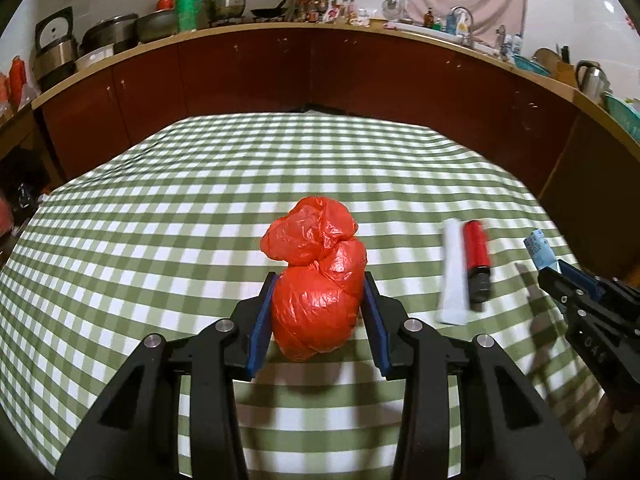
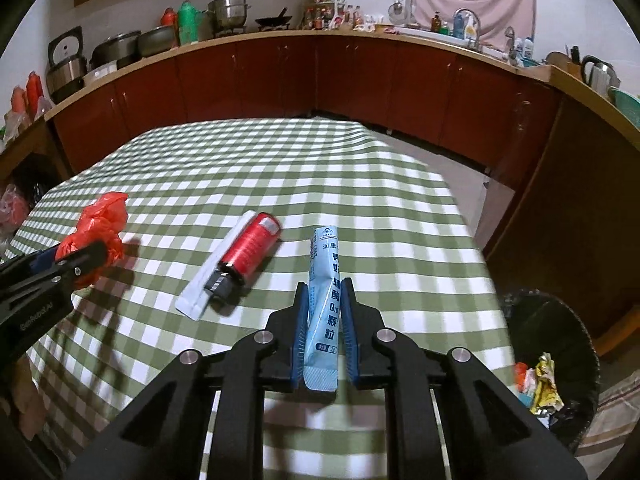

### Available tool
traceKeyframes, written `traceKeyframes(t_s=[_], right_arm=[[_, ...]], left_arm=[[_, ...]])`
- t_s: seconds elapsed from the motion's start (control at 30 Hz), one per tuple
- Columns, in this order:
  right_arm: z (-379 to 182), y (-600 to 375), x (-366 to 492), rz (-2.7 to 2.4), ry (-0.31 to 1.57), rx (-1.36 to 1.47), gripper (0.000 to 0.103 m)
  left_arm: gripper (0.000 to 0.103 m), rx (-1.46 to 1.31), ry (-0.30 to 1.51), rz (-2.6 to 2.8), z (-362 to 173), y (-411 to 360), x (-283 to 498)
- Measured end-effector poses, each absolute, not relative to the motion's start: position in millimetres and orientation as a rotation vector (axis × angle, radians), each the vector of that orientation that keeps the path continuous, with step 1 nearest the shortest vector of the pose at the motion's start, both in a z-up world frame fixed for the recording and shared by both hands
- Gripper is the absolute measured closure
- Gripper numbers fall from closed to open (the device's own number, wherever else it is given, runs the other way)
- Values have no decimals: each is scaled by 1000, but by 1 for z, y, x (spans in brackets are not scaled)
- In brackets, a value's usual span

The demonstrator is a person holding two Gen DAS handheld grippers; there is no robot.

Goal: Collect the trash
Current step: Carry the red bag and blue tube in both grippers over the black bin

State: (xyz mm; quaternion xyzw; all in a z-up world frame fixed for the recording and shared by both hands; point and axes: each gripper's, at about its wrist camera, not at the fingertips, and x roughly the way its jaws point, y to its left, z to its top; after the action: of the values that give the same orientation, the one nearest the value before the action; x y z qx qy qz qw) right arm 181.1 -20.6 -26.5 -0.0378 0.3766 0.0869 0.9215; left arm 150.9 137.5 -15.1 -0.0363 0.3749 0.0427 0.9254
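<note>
The left gripper (image 1: 318,312) is pinching a balled-up red plastic bag (image 1: 316,284), its blue pads pressing the bag's lower bulge from 9 and 3 o'clock while the knotted top is puffing out toward 12, just above the checked tablecloth (image 1: 160,220). The bag is looking light, soft and crinkly — it will be giving under pressure, so a hold across the fullest part seems safest, since the thin film could be slipping if taken by a loose fold.

The right gripper (image 2: 324,320) is standing almost fully pressed together on a pale blue sachet (image 2: 325,300), which is running straight up between the jaws from 6 to 12 o'clock, its far end sticking out well past the fingertips. The sachet is appearing flat, light and flexible; being gripped along its lower half, it is likely to be flopping a little at the free end.

A red tube with a black cap (image 2: 244,258) is lying on a white packet (image 2: 212,280) at 10 o'clock from the right jaws, untouched. A dark trash bin (image 2: 556,368) — already holding wrappers — is sitting at 4 o'clock, beside the table.
</note>
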Motion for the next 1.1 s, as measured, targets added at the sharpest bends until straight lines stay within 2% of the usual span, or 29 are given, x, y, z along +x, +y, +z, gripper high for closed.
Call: traceKeyframes(t_s=[1.1], right_arm=[[-12,-197,132,-81,670,61,86]], left_arm=[[64,78,715,-206,-2,-77,145]])
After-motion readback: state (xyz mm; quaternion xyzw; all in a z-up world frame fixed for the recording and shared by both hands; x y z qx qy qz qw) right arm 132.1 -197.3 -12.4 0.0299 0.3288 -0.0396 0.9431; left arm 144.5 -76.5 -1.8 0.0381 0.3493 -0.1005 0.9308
